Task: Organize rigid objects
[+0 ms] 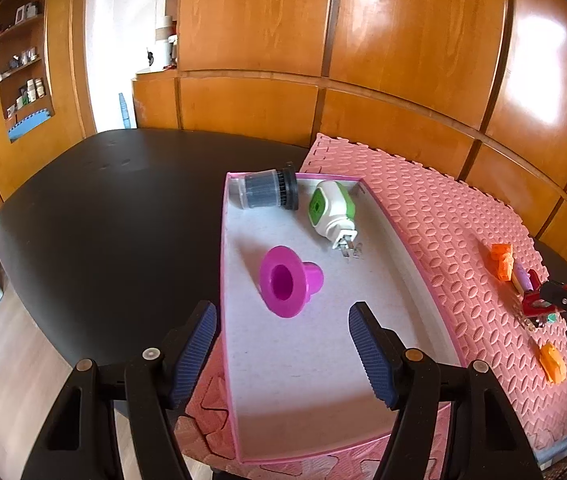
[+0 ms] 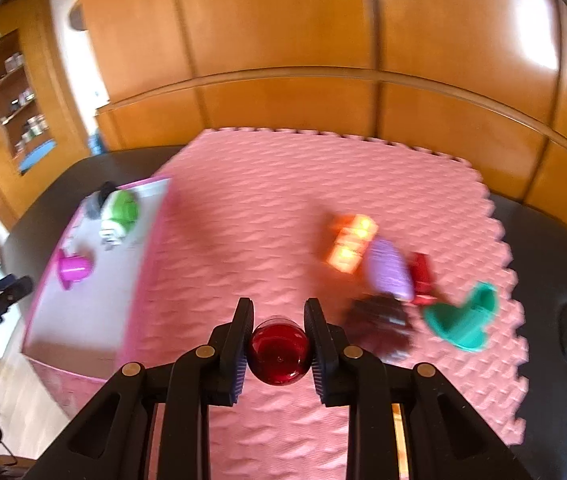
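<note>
In the left wrist view, the left gripper (image 1: 283, 354) hangs with its jaws spread wide and nothing between them, over the near part of a pink-rimmed tray (image 1: 411, 258). In the tray lie a magenta funnel (image 1: 288, 286) near the middle, a grey filter (image 1: 268, 191) in the far left corner, and a white-and-green plug (image 1: 329, 214) to the right of the filter. The tray sits on a pink mat (image 1: 423, 216), which covers part of a black table (image 1: 103, 216). On the mat at far right are an orange block (image 1: 501, 261), a second orange piece (image 1: 552, 362) nearer, and the right gripper's tip beside some red parts. In the right wrist view, which is blurred, the right gripper (image 2: 279, 344) is clamped on a red bottle (image 2: 279, 354) above the mat (image 2: 263, 200). To its right lie a dark piece (image 2: 379, 324), a purple piece (image 2: 389, 276), a red piece (image 2: 421, 278), the orange block (image 2: 351, 246) and a teal piece (image 2: 465, 322). The tray (image 2: 145, 240) lies at left.
</note>
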The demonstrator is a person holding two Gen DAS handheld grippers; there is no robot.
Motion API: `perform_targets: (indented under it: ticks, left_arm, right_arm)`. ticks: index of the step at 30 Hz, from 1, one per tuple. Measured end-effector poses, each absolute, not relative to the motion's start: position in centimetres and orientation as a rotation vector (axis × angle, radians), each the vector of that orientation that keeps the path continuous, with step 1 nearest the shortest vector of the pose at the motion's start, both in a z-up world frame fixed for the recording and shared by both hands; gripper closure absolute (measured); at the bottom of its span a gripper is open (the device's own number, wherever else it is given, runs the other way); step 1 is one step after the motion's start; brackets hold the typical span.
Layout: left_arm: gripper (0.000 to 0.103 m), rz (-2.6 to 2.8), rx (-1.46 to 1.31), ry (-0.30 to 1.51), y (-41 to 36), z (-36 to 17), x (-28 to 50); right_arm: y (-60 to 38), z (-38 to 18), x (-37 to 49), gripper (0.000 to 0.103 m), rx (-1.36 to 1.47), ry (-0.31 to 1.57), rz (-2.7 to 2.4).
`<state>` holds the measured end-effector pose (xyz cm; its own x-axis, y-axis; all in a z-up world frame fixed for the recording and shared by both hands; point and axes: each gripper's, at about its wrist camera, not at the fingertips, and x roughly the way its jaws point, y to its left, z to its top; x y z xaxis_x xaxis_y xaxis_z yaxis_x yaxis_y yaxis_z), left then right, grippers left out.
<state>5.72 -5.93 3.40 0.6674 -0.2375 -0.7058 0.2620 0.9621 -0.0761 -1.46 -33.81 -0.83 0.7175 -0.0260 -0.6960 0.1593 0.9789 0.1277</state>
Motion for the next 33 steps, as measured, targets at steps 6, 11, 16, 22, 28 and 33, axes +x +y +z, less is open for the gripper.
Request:
perform_targets:
  ticks: [6,11,16,22,28,33]
  left_arm:
    - [0.033,-0.258,0.017,0.803,-4.8,3.0,5.9]
    - [0.033,-0.246,0.003,0.806,-3.9,2.8,6.2]
    - [0.033,-0.229,-0.014,0.819,-3.0,2.4,6.6]
    - [0.033,-0.22,-0.028,0.83,-2.3,2.0,7.0]
    - [0.033,-0.218,-0.036,0.837,-1.9,1.8,7.2]
    - [0.033,-0.222,-0.04,0.848,-2.0,1.7,7.3]
  right_arm:
    - [-28.4,-0.5,2.2,0.078,0.139,0.779,0.055]
    - [-24.4,-0.6,5.0,0.078,0.1,0.797,0.137]
    - [-22.0,-1.4,8.0,0.078,0.081,0.825,0.176]
    - [-20.1,-2.7,10.5,0.078,0.044,0.852,0.194]
    - [-19.2,-3.8,12.2,0.078,-0.007,0.853,0.185]
    - [-18.8,-3.9,13.9,0.077,-0.025,0.865,0.197]
